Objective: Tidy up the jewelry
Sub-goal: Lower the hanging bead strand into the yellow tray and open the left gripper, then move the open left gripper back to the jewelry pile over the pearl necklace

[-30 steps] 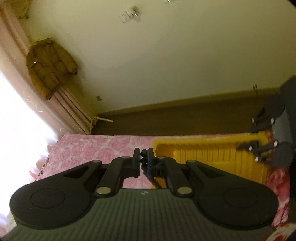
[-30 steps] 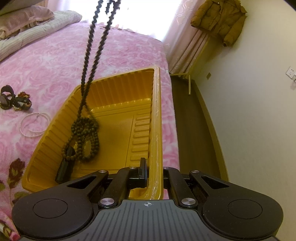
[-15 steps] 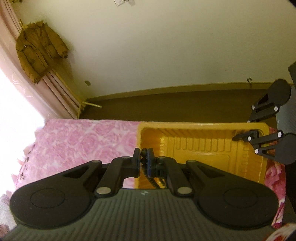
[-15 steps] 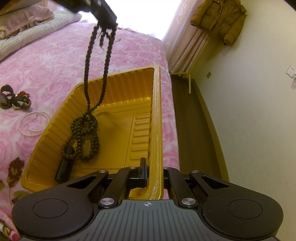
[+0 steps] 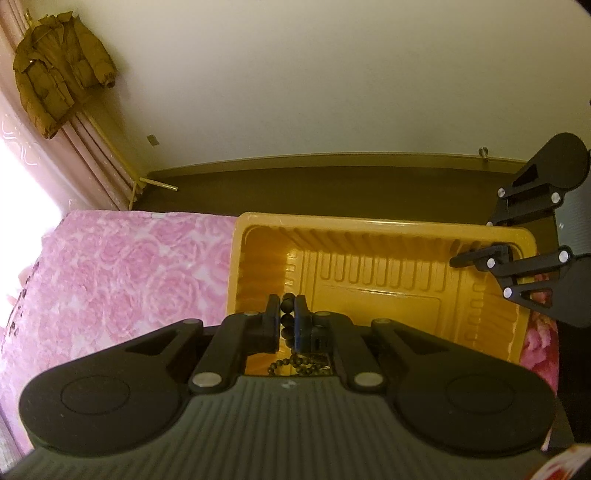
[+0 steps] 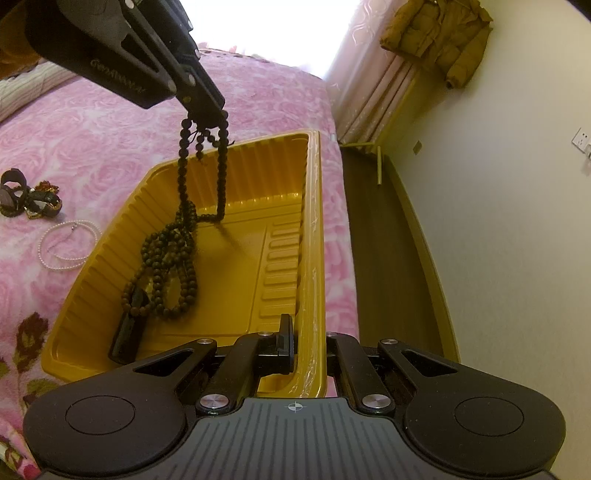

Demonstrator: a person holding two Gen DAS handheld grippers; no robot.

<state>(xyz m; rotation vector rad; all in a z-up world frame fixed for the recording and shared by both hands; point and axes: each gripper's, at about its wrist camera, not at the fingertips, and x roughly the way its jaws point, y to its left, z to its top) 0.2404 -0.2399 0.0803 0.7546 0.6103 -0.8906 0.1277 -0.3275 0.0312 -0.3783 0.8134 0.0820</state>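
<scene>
A yellow ribbed tray (image 6: 236, 280) (image 5: 388, 291) lies on the pink rose bedspread. My left gripper (image 5: 287, 317) (image 6: 205, 110) is shut on a long string of dark brown beads (image 6: 177, 254) (image 5: 288, 319). The string hangs from it into the tray, and its lower loops and a black tassel (image 6: 127, 334) rest on the tray floor. My right gripper (image 6: 299, 343) (image 5: 480, 258) is shut on the tray's near right rim, which sits pinched between its pads.
On the bedspread left of the tray lie a white pearl necklace (image 6: 64, 245) and a heap of dark bracelets (image 6: 27, 197). Right of the bed runs dark floor (image 6: 384, 258) along a cream wall. A brown jacket (image 6: 439, 35) hangs by pink curtains.
My left gripper has come down toward the tray with the bead string, so more of the string now lies piled on the tray floor. The right gripper has kept still on the rim.
</scene>
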